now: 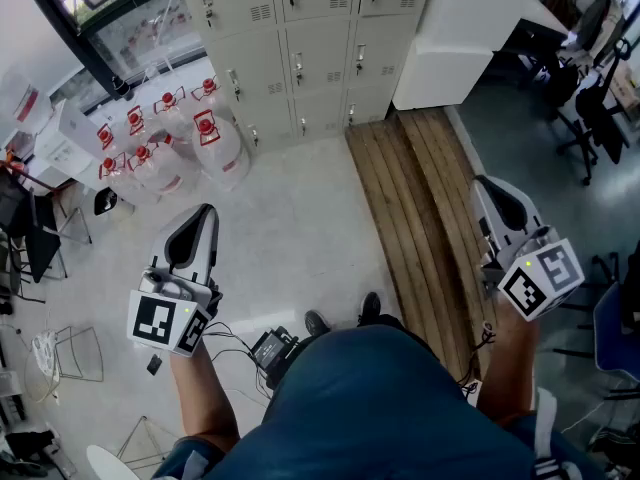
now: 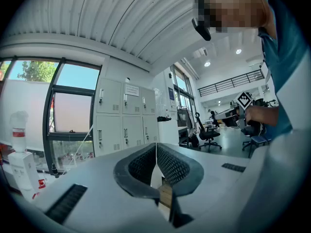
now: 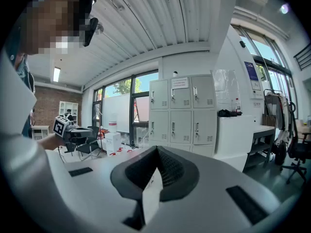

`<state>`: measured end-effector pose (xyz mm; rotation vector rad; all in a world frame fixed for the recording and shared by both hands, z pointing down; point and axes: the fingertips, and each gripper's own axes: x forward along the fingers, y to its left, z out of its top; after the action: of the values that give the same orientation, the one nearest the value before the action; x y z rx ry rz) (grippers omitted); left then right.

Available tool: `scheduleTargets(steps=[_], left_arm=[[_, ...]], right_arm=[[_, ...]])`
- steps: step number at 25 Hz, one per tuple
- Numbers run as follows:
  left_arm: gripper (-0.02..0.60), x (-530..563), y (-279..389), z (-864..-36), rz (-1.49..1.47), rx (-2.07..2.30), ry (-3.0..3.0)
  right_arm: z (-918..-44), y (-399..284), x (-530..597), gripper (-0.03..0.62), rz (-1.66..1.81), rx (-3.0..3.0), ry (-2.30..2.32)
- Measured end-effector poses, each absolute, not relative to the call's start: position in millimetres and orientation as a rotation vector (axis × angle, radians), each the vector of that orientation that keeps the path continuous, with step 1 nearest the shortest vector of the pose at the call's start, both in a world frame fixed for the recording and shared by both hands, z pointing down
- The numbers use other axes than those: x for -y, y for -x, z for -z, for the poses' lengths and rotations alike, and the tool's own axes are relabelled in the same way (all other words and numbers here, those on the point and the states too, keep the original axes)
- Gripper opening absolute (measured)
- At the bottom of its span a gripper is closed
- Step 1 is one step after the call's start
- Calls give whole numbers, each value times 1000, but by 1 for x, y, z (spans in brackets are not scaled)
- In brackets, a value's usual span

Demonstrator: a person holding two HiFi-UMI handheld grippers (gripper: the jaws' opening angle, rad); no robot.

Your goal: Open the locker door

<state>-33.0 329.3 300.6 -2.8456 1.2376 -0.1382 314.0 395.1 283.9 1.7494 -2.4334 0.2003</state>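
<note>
- Room: pale floor (image 1: 290,228), with a bank of lockers (image 1: 310,38) against the far wall. Windows are to the lockers' left, and a white cabinet (image 1: 460,38) stands touching their right end.
- Wood boards (image 1: 420,208) lie on the floor and run from the person's feet up to the right end of the lockers.
- Water jugs (image 1: 180,138) are clustered on the floor by the left end of the lockers.
- No door is open, and which door is meant can't be told. The handles (image 3: 171,128) are upright bars at each door's left edge, so the doors likely swing from the right.
- Left hand-held gripper (image 1: 205,213): jaws fully together, nothing in them. In its own view the lockers sit left of the jaw line.
- Right hand-held gripper (image 1: 485,183): jaws fully together, empty, held over the boards. Its view has the lockers straight ahead above the jaw tips.
- Key relation: the lockers are straight ahead and well apart from both grippers. Neither is clearly nearer, but the right one is aimed more squarely. Likely next: walk forward, then open the jaws onto a handle.
</note>
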Motion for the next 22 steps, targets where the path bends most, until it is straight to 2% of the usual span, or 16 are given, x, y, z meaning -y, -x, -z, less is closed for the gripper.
scheduleTargets(steps=[11, 22], left_arm=[[21, -305, 55, -291, 44, -1244, 2855], [21, -307, 87, -300, 80, -1274, 2834]], right_arm=[[-275, -279, -378, 35, -166, 2442, -1752], [-268, -244, -365, 37, -162, 2537, -1745]])
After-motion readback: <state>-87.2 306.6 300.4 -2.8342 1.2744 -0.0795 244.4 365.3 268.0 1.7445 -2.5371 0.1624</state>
